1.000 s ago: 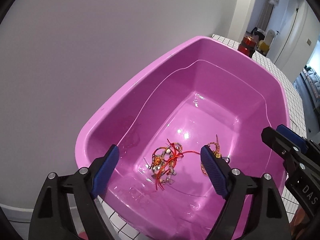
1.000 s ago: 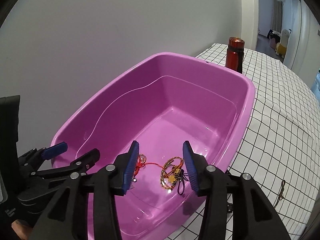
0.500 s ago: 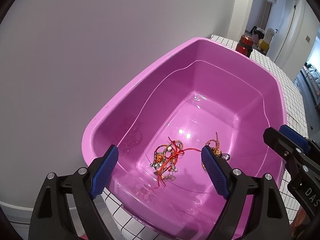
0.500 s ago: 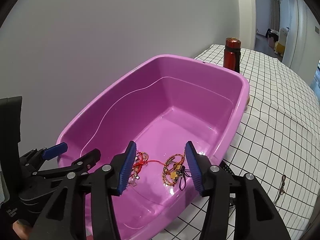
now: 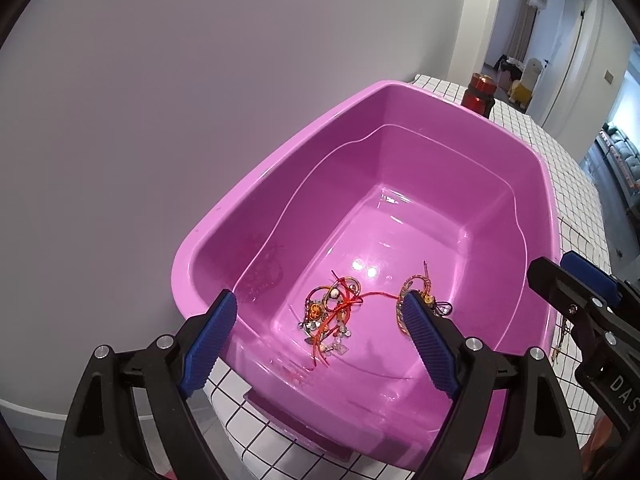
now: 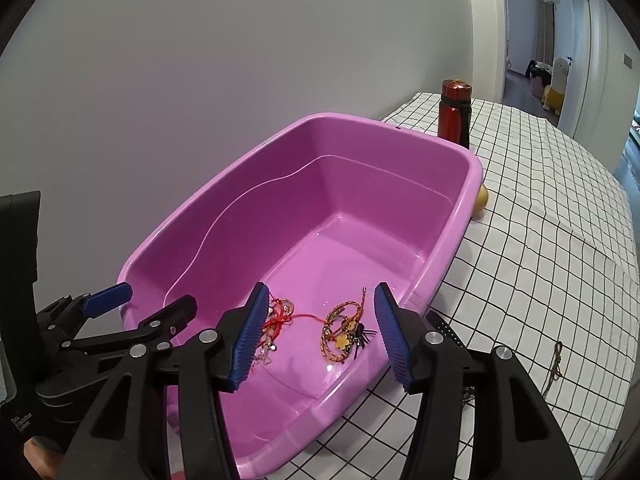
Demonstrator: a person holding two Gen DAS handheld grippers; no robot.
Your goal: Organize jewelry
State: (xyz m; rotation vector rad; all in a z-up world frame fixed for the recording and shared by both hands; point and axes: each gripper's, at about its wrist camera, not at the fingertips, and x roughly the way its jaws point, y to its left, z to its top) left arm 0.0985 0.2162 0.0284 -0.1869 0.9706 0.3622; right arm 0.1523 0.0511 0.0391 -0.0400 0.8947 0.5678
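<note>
A pink plastic tub point(image 5: 280, 160) point(image 6: 472, 184) stands on a checked tablecloth. On its floor lie a tangle of red cord and bead jewelry point(image 5: 328, 316) point(image 6: 278, 320) and a braided orange bracelet with a yellow flower charm point(image 6: 342, 332) point(image 5: 416, 284), joined by a red thread. My left gripper point(image 5: 316, 328) is open and empty above the tub's near end. My right gripper point(image 6: 320, 324) is open and empty above the tub. Another thin cord point(image 6: 554, 364) lies on the cloth to the right of the tub.
A red and black bottle point(image 6: 455, 114) point(image 5: 479, 94) stands on the checked tablecloth point(image 6: 540, 240) behind the tub. A small yellow object point(image 6: 480, 200) rests against the tub's right side. A white wall runs along the left. A doorway opens at the far right.
Both grippers have pulled back and up from the tub, so it looks smaller and more of the checked cloth shows. The jewelry has not moved.
</note>
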